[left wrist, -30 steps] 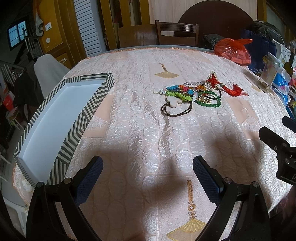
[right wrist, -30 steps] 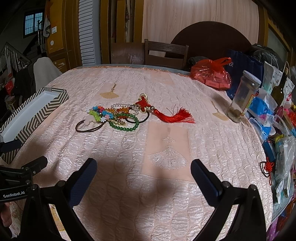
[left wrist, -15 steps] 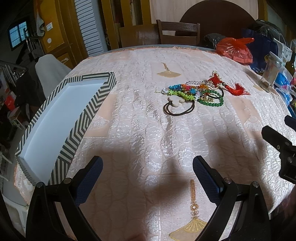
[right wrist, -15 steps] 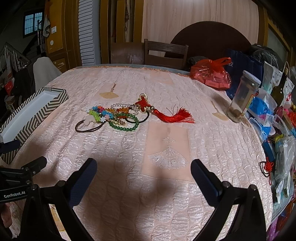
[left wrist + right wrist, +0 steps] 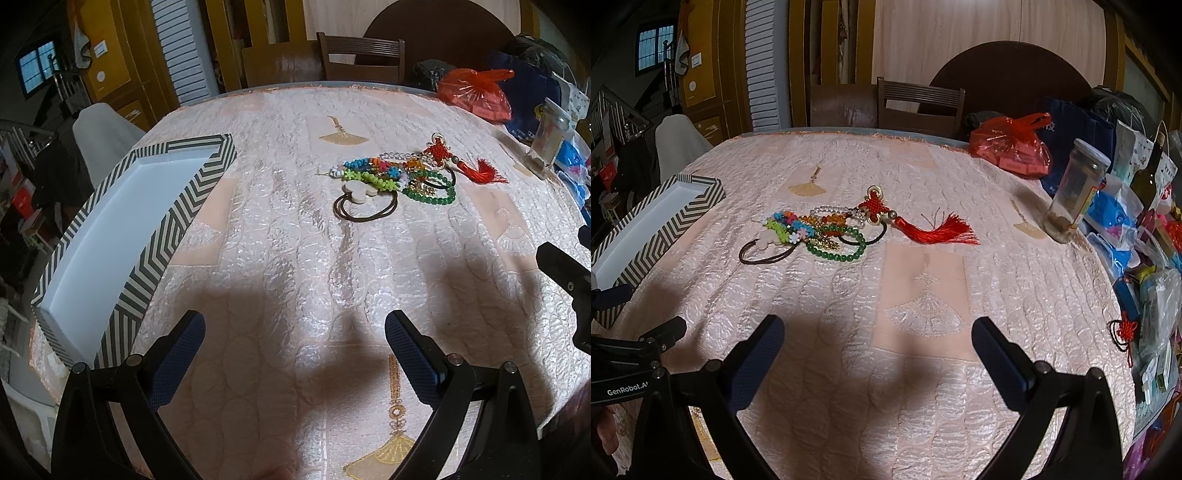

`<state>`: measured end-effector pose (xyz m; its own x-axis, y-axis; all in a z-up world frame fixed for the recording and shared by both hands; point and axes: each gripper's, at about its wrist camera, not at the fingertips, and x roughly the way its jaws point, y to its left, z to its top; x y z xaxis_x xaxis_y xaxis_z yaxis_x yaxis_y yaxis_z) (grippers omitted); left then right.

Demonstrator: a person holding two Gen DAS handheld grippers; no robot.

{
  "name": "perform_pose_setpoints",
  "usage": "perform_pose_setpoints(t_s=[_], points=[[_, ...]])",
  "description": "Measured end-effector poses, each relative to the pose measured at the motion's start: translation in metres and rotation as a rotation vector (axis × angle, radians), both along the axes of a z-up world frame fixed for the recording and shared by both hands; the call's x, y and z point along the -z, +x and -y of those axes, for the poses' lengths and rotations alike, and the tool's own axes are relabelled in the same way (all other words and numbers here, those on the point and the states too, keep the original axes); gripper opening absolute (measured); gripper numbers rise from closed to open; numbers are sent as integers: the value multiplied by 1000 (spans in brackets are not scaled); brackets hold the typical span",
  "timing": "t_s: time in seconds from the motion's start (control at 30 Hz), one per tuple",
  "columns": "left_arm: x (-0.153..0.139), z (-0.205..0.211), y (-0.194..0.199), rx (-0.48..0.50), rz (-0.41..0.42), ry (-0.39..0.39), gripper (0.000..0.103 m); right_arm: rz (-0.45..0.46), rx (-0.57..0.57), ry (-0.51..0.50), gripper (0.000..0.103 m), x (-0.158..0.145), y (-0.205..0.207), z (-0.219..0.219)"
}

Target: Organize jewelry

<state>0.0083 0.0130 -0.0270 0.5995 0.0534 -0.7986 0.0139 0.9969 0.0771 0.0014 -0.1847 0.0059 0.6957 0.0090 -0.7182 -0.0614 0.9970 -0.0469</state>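
Observation:
A heap of jewelry [image 5: 399, 177] [image 5: 827, 229] lies mid-table on the pink cloth: colourful bead strings, a green bead bracelet [image 5: 432, 194] [image 5: 842, 253], a brown hair tie with a pale charm [image 5: 364, 206] [image 5: 764, 251] and a red knot with tassel [image 5: 465, 162] [image 5: 923, 227]. A chevron-striped tray with a white inside [image 5: 159, 236] [image 5: 672, 225] sits at the table's left edge. My left gripper [image 5: 295, 328] hovers open over bare cloth, well short of the heap. My right gripper [image 5: 877, 334] also hangs open with nothing between its fingers.
A glass jar [image 5: 1075, 199], a red plastic bag [image 5: 1012, 146] and several packets [image 5: 1145, 280] crowd the table's right side. A wooden chair [image 5: 919, 107] stands behind the far edge. The other gripper's body shows at each view's side.

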Motion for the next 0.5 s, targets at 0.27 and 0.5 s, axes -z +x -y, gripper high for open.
perform_pose_setpoints(t_s=[0.27,0.5], points=[[0,1,0,0,-9,5,80,-1,1,0,103,0,0,0],[-1,2,1,3,-25,6,80,-1,-1,0,103,0,0,-1]])
